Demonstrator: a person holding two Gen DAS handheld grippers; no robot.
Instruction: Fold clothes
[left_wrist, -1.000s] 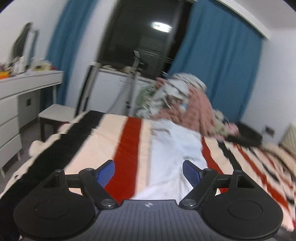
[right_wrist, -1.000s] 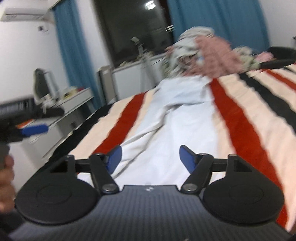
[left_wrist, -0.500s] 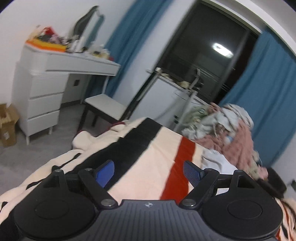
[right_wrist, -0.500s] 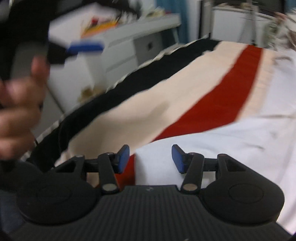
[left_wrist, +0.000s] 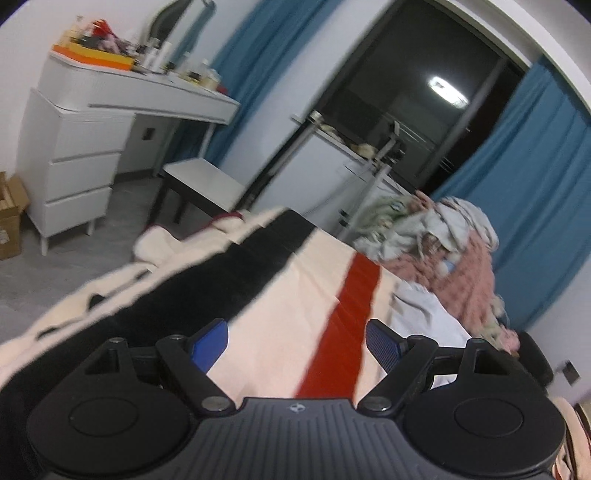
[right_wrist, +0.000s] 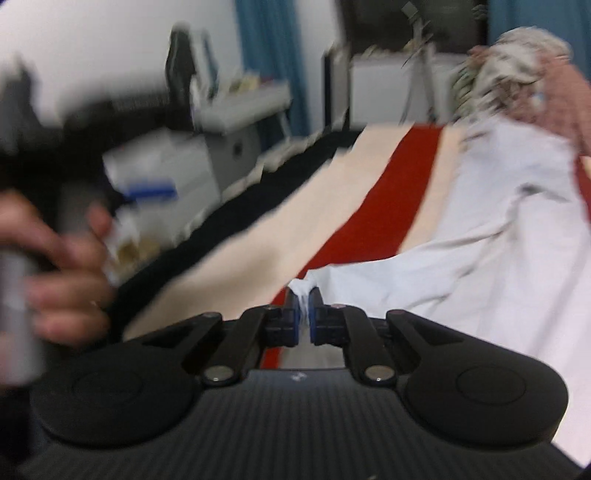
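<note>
**Right gripper pinches a corner of the white garment; left gripper hangs wide over the bedspread**

The right gripper (right_wrist: 303, 312) has its blue pads drawn together on a bunched corner of the white garment (right_wrist: 491, 258), a small tuft of cloth poking up between them. From that pinch the garment spreads away across the striped bedspread (right_wrist: 288, 236), wrinkled, covering the cream and red bands on its far side and reaching to the heap of unfolded clothes (right_wrist: 524, 81) at the far end of the bedspread. To the near-left side of the garment, off the bedspread's black edge, the person's left hand (right_wrist: 55, 266) grips the handle of the other tool; it is blurred.

The left gripper (left_wrist: 297, 338) has its jaws spread wide with nothing between them, above the cream and red bands of the bedspread (left_wrist: 295, 295). Only a piece of the white garment (left_wrist: 424, 314) shows just beyond its right finger, with the clothes heap (left_wrist: 443, 240) behind that. Past the bedspread's black edge stand a white stool (left_wrist: 207, 181), a white dresser (left_wrist: 85, 140) cluttered on top, and a cardboard box (left_wrist: 9, 218) on the floor. Blue curtains (left_wrist: 535, 192) frame a dark window (left_wrist: 417, 88) beyond the heap.
</note>
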